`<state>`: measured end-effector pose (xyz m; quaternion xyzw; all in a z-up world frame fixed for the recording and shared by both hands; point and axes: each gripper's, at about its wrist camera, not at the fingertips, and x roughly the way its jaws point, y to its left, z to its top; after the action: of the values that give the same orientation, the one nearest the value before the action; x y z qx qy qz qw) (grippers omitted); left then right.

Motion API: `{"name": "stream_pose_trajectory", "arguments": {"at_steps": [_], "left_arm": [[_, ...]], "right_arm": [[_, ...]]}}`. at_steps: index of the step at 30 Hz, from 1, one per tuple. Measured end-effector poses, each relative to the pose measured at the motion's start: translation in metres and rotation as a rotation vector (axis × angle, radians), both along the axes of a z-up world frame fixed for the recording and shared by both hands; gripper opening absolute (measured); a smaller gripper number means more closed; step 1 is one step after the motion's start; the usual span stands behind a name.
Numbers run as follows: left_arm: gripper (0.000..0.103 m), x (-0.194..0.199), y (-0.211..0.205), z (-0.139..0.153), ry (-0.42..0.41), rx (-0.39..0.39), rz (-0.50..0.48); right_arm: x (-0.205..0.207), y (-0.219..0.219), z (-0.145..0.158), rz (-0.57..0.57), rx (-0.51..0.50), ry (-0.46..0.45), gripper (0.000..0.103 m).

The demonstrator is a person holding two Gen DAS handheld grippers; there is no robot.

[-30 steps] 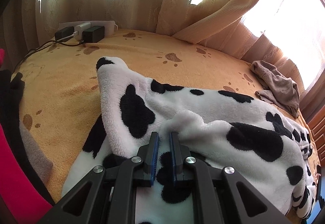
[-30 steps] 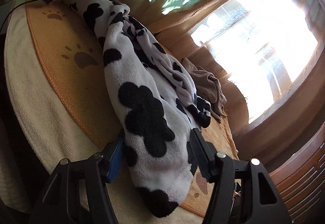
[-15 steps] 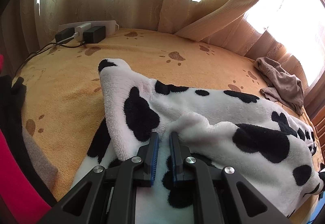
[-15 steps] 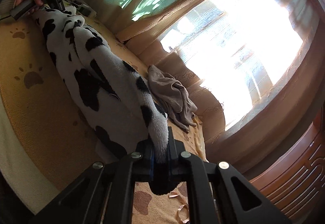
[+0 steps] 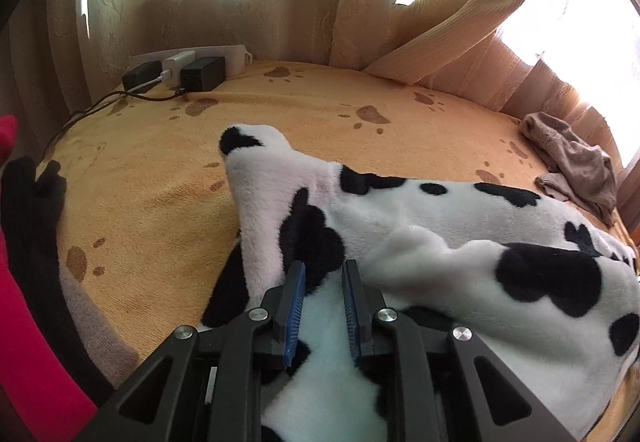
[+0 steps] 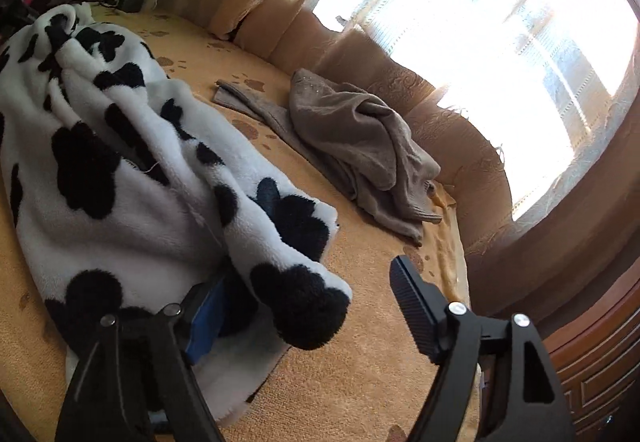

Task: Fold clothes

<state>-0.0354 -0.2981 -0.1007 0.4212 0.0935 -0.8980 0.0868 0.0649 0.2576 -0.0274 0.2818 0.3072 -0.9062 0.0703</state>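
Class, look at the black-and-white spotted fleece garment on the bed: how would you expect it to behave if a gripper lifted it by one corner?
The spotted fleece garment would probably droop: it already lies in soft folds and bunches. Its thick, fuzzy pile suggests it would grip the pads rather than slip. It looks bulky but likely light for its size, since it spreads loosely across the yellow bedspread. It should not roll or break.

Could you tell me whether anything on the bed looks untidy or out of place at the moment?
Yes. The cow-print fleece garment lies bunched and twisted rather than folded flat, and a brown garment sits crumpled by the curtain.
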Motion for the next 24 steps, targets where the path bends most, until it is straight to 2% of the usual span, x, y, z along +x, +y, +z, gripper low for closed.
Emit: {"name": "stream_pose_trajectory", "arguments": {"at_steps": [3, 6, 9, 13, 15, 17, 18, 19, 20, 21, 22, 24], "left_arm": [[0.021, -0.003, -0.009, -0.003, 0.002, 0.041, -0.004], [0.021, -0.005, -0.006, -0.004, -0.003, 0.006, -0.012], [0.021, -0.005, -0.004, -0.004, -0.005, -0.001, -0.01], [0.021, -0.002, -0.001, 0.002, -0.015, 0.006, 0.028], [0.021, 0.002, 0.008, 0.008, -0.014, -0.018, 0.041], [0.021, 0.006, 0.019, 0.015, -0.005, -0.042, 0.035], [0.021, 0.009, 0.025, 0.018, 0.005, -0.051, 0.028], [0.021, 0.012, 0.03, 0.022, 0.016, -0.059, 0.019], [0.021, 0.014, 0.036, 0.025, 0.026, -0.072, 0.013], [0.021, 0.018, 0.038, 0.029, 0.036, -0.082, 0.005], [0.021, 0.023, 0.04, 0.032, 0.047, -0.092, -0.003], [0.021, 0.026, 0.043, 0.037, 0.062, -0.098, -0.02]], "right_arm": [[-0.005, 0.021, 0.011, -0.113, 0.021, 0.047, 0.083], [-0.001, 0.042, 0.019, -0.177, -0.032, 0.045, 0.083], [0.028, 0.053, 0.026, -0.138, -0.257, -0.026, 0.083], [0.062, 0.054, 0.013, -0.096, -0.571, -0.207, 0.083], [0.073, 0.049, 0.001, -0.093, -0.657, -0.275, 0.082], [0.085, 0.041, -0.008, -0.098, -0.692, -0.309, 0.081], [0.09, 0.037, -0.012, -0.1, -0.706, -0.323, 0.075], [0.095, 0.033, -0.016, -0.103, -0.721, -0.337, 0.06], [0.098, 0.029, -0.019, -0.106, -0.732, -0.351, 0.05], [0.098, 0.025, -0.022, -0.11, -0.739, -0.363, 0.035], [0.097, 0.023, -0.026, -0.118, -0.748, -0.373, 0.032], [0.089, 0.022, -0.032, -0.139, -0.778, -0.387, 0.032]]}}
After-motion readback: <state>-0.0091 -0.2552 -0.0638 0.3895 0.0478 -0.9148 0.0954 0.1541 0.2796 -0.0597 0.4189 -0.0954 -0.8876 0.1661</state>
